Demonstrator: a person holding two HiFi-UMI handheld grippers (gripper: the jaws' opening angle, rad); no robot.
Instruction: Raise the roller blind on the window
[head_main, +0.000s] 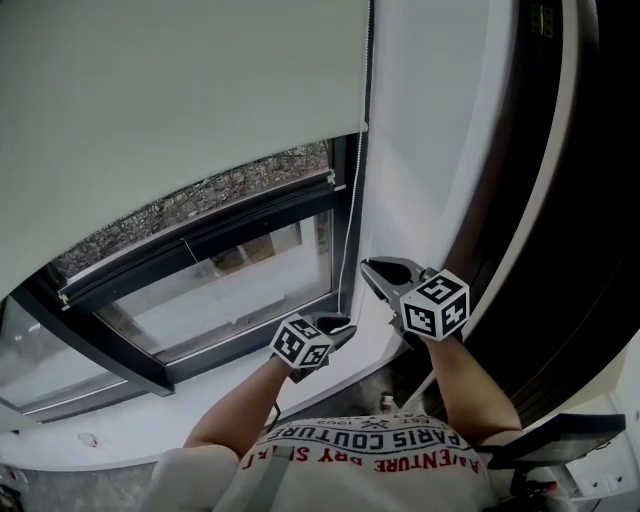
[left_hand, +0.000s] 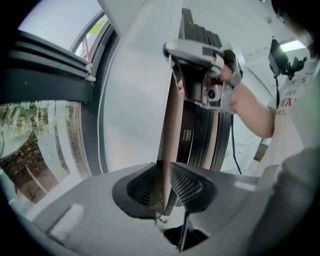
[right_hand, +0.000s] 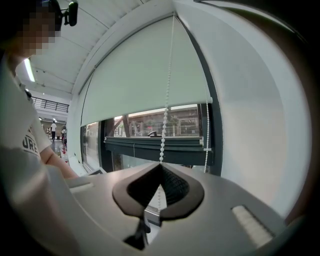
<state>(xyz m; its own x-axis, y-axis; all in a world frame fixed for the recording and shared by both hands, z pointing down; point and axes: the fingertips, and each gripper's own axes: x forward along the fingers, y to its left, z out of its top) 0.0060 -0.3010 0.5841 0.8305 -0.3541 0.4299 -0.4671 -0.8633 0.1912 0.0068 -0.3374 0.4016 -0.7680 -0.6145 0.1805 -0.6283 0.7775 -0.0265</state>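
The pale roller blind (head_main: 180, 100) (right_hand: 145, 85) covers the upper part of the window, with its bottom bar partway down the glass. A white bead chain (head_main: 358, 190) (right_hand: 166, 100) hangs along the blind's right edge. My right gripper (head_main: 368, 266) (right_hand: 161, 165) is shut on one strand of that chain, which runs straight into its tips. The other strand (right_hand: 207, 135) hangs free beside the frame. My left gripper (head_main: 345, 322) (left_hand: 165, 172) sits lower and left of the right one. Its jaws stand a little apart, with nothing pressed between the pads. The right gripper (left_hand: 170, 50) shows above it in the left gripper view.
The dark window frame (head_main: 200, 240) crosses under the blind, with a white sill (head_main: 200, 400) below it. A white wall (head_main: 430, 120) and a dark brown curved column (head_main: 540, 200) stand to the right. A black device (head_main: 560, 440) is at the lower right.
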